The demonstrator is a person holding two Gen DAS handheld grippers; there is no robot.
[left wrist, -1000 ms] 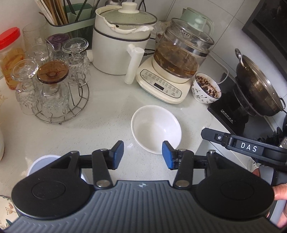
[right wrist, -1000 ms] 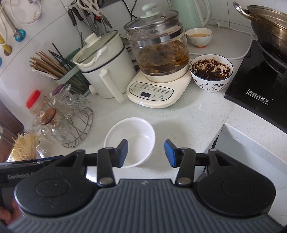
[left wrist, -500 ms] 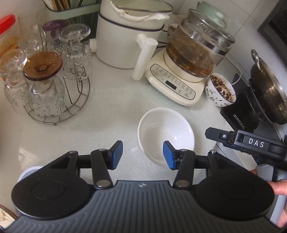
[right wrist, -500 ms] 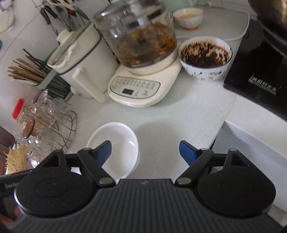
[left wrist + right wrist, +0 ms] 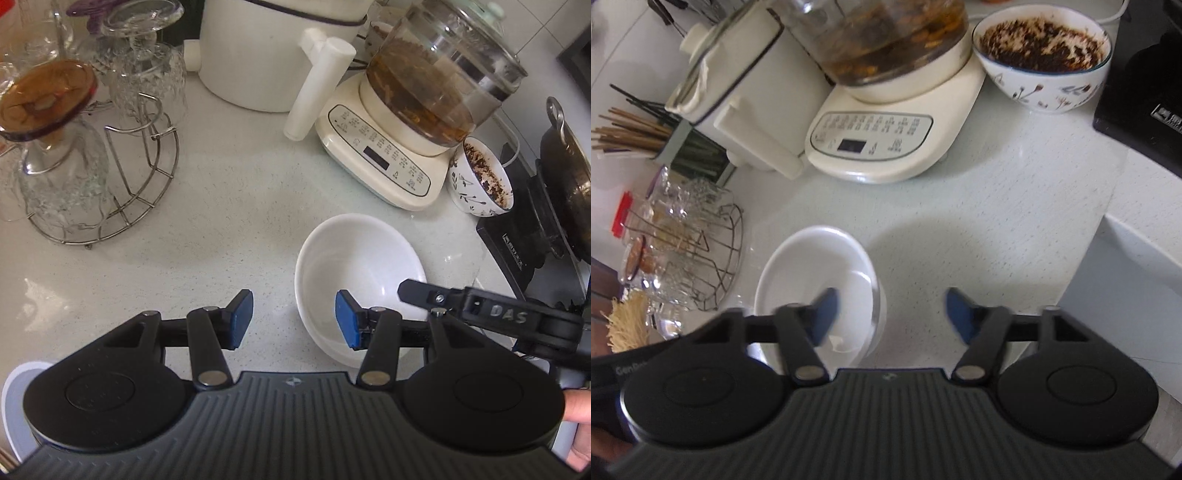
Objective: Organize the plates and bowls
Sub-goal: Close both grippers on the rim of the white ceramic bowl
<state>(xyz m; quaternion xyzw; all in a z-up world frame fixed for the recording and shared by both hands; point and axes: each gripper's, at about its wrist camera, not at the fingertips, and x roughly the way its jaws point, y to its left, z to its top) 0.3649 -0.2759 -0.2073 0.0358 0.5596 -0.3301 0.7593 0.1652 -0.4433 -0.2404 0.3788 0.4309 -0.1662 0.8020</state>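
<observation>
A plain white bowl (image 5: 364,266) stands empty on the pale speckled counter (image 5: 229,206). My left gripper (image 5: 294,322) is open and low over the bowl's left rim, with one blue pad inside the bowl and the other outside. My right gripper (image 5: 892,315) straddles the opposite rim of the same bowl (image 5: 812,266). Its jaws are closing and blurred, and the pads are still apart from the rim. In the left wrist view, one black right-gripper finger (image 5: 424,293) reaches over the bowl's right side.
A wire rack of upturned glasses (image 5: 110,155) stands to the left. Behind are a white pot (image 5: 273,55) and a glass kettle on a cream base (image 5: 424,96). A patterned bowl with dark contents (image 5: 1043,55) and a black cooker with a wok (image 5: 554,192) are at right, near the counter edge (image 5: 1108,221).
Both grippers have come down and closer to the white bowl. The right jaws opened wide, then narrowed. The bowl has stayed in place on the counter.
</observation>
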